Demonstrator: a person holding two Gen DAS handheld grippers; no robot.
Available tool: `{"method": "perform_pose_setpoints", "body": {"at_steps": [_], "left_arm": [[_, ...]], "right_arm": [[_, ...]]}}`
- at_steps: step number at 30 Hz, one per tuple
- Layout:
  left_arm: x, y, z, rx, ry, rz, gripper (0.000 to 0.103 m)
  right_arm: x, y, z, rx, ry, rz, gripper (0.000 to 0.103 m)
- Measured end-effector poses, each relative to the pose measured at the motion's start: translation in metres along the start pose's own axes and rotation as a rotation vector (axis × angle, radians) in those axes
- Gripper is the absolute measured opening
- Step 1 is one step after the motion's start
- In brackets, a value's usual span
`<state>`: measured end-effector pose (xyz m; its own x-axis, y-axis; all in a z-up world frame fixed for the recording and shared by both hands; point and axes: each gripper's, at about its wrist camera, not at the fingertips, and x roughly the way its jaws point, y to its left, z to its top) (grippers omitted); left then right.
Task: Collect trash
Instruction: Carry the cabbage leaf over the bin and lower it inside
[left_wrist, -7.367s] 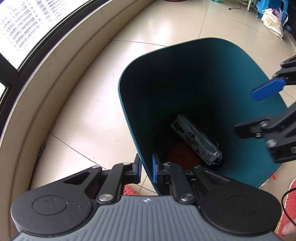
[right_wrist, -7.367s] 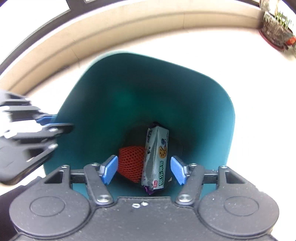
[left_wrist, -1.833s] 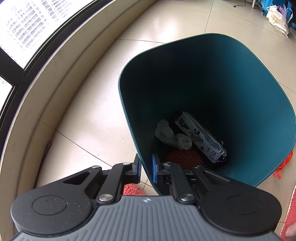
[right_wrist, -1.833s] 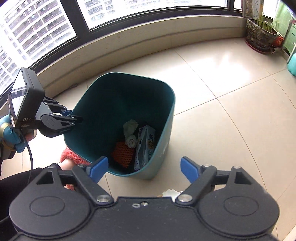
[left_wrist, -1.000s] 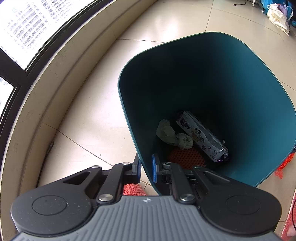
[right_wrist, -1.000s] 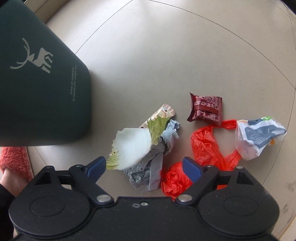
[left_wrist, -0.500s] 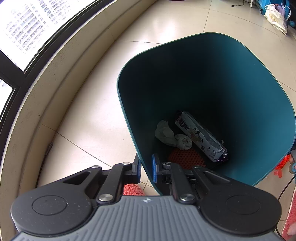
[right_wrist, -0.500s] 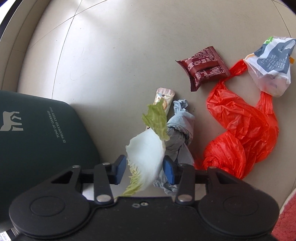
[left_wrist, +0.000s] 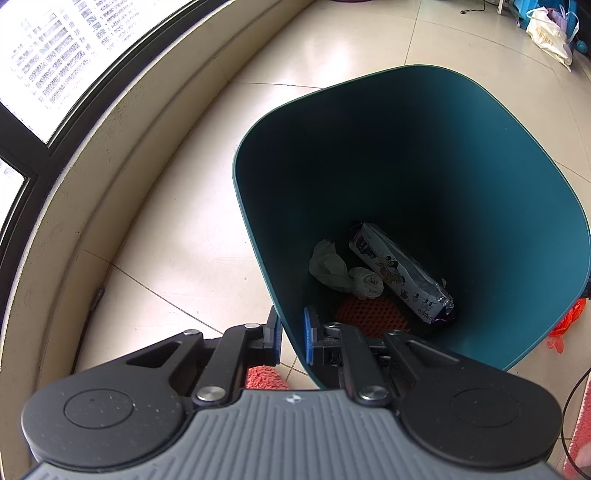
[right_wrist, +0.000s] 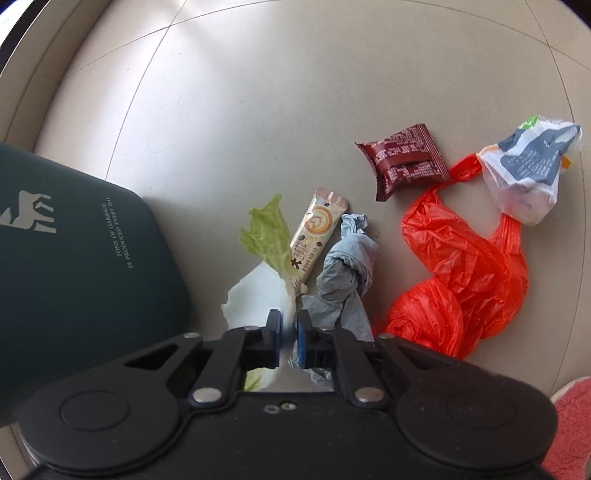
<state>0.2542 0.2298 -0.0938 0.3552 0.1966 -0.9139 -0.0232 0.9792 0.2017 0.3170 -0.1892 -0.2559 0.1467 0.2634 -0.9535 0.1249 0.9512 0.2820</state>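
My left gripper (left_wrist: 293, 334) is shut on the near rim of the teal bin (left_wrist: 406, 147), one pad on each side of the wall. Inside the bin lie a white wad (left_wrist: 332, 269), a silver snack packet (left_wrist: 400, 273) and an orange net (left_wrist: 369, 314). My right gripper (right_wrist: 289, 334) points down at the floor litter, its jaws closing with the white stem of a cabbage leaf (right_wrist: 258, 295) pinched between the pads. Against the leaf lie a snack bar wrapper (right_wrist: 316, 236) and a crumpled grey bag (right_wrist: 347, 273).
A red plastic bag (right_wrist: 461, 273), a maroon packet (right_wrist: 404, 160) and a white-and-blue bag (right_wrist: 528, 173) lie to the right on the tiles. The bin's outer wall (right_wrist: 74, 277) stands at the left. A pink slipper (right_wrist: 569, 424) is at the lower right. A raised window ledge (left_wrist: 92, 166) curves past the bin.
My right gripper's jaws have come together from wide apart onto the cabbage leaf, and the view has rolled. The left gripper and the bin have stayed put.
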Motion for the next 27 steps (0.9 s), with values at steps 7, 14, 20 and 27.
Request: {"method": "perform_pose_setpoints", "body": {"at_steps": [7,14,20,27], "left_arm": [[0.0,-0.001,0.002,-0.006,0.008,0.005,0.011],[0.0,0.0,0.002,-0.007,0.008,0.005,0.011],[0.001,-0.002,0.002,-0.002,0.009,0.01,0.011],[0.002,-0.003,0.004,-0.01,0.017,0.008,0.011]], "right_arm": [[-0.061,0.031,0.006,-0.269,-0.041,-0.067,0.007],[-0.133,0.058,0.014,-0.433,-0.089,-0.059,0.007],[-0.204,0.099,0.015,-0.596,-0.21,-0.041,0.008],[-0.256,0.159,0.013,-0.77,-0.301,0.009,0.008]]}}
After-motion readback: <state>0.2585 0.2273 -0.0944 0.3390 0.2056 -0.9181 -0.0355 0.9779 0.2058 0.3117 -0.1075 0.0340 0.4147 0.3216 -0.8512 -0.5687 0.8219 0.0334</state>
